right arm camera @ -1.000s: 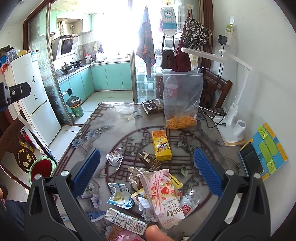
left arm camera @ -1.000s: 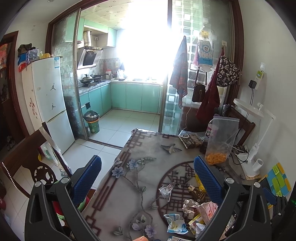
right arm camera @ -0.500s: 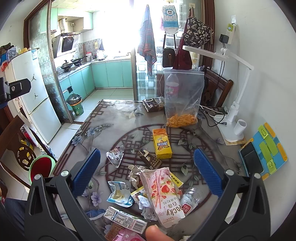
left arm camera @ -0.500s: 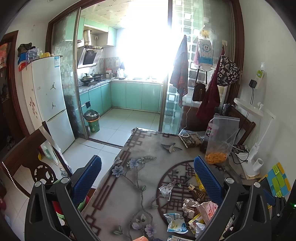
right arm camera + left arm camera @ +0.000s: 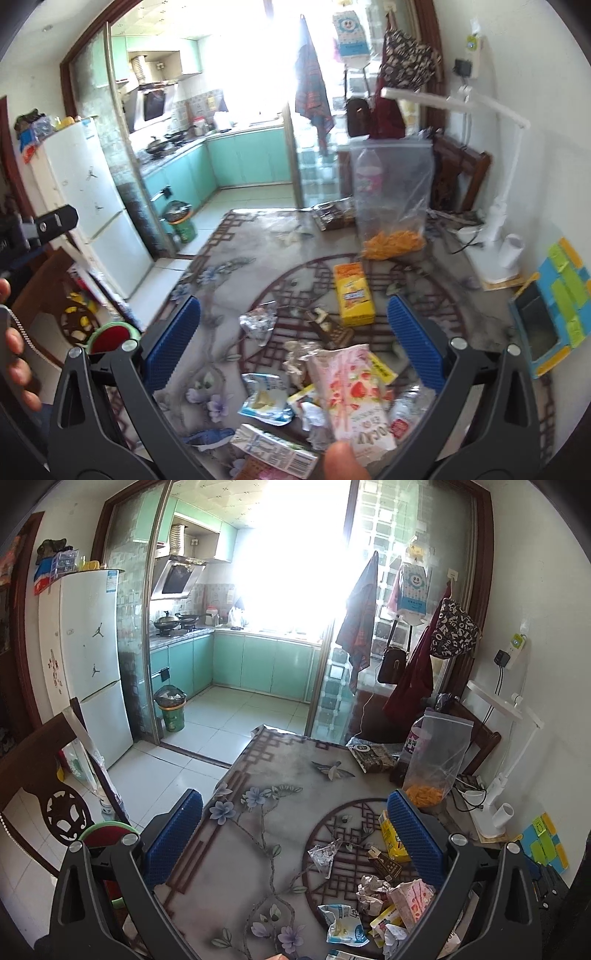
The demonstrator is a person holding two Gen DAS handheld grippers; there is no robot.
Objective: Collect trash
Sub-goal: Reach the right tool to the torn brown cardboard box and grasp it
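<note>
Right wrist view: right gripper (image 5: pixel 293 341) hovers above the litter heap, jaws spread wide, nothing held. Trash lies bunched on the near part of the desk (image 5: pixel 229 254): pink strawberry snack packet (image 5: pixel 351 391) on top, blue-white wrapper (image 5: pixel 264 400) just left of it, crumpled foil wrapper (image 5: pixel 258 323) farther out, small brown carton (image 5: pixel 328 328) beside a yellow box (image 5: pixel 352 293). Frame is blurred, so labels and the pile's lower layers are hard to read; something clear, possibly a squashed bottle, sits at the packet's right edge. Left wrist view: left gripper (image 5: pixel 295 832) also wide open and empty, well off to the left of the heap over bare desk. Red bin (image 5: pixel 112 336) stands on the floor by the desk's left edge, likely the drop point. Risks: overlapped wrappers mean closing on the packet could drag neighbours off the desk edge; slick film may slip from the pads; the tall clear bag (image 5: pixel 391 201) of orange snacks behind may not be trash and could be knocked over.
</note>
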